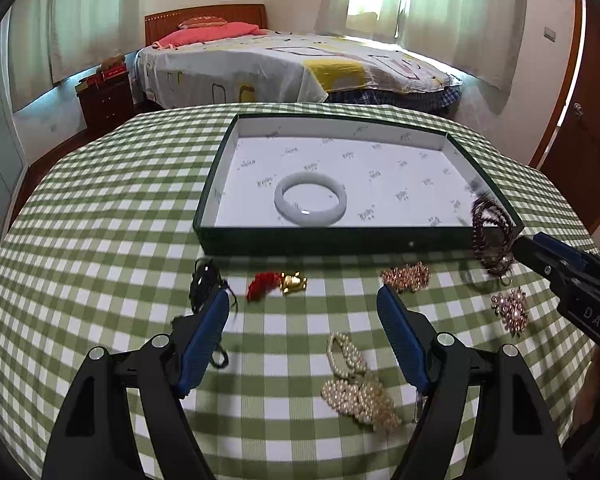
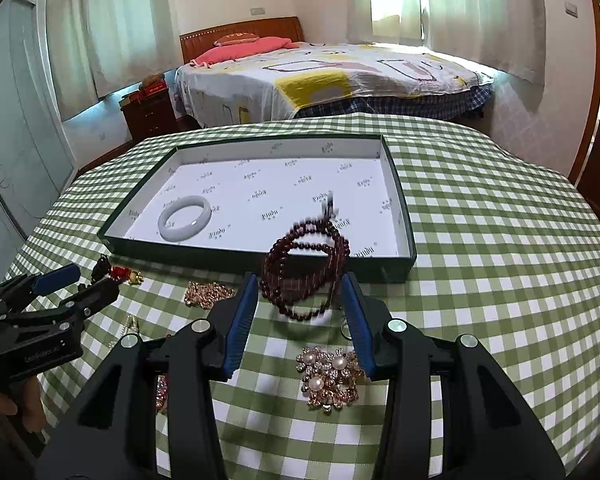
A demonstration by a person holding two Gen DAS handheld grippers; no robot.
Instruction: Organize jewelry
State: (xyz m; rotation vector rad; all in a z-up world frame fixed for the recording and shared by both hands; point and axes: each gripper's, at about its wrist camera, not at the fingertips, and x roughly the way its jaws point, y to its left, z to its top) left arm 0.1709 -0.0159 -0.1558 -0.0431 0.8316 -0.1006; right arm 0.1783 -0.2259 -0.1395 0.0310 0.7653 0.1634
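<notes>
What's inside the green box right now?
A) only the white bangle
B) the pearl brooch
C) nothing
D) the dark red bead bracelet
A: the white bangle alone lies on the printed liner of the green box; the dark red bead bracelet hangs between the fingers of the right gripper, off the table, and the pearl brooch lies on the checked cloth.

Right gripper held a dark red bead bracelet between its pads, above the checked tablecloth. Tray at 12 o'clock held a white bangle. Pearl brooch lay at 6 o'clock.
</notes>
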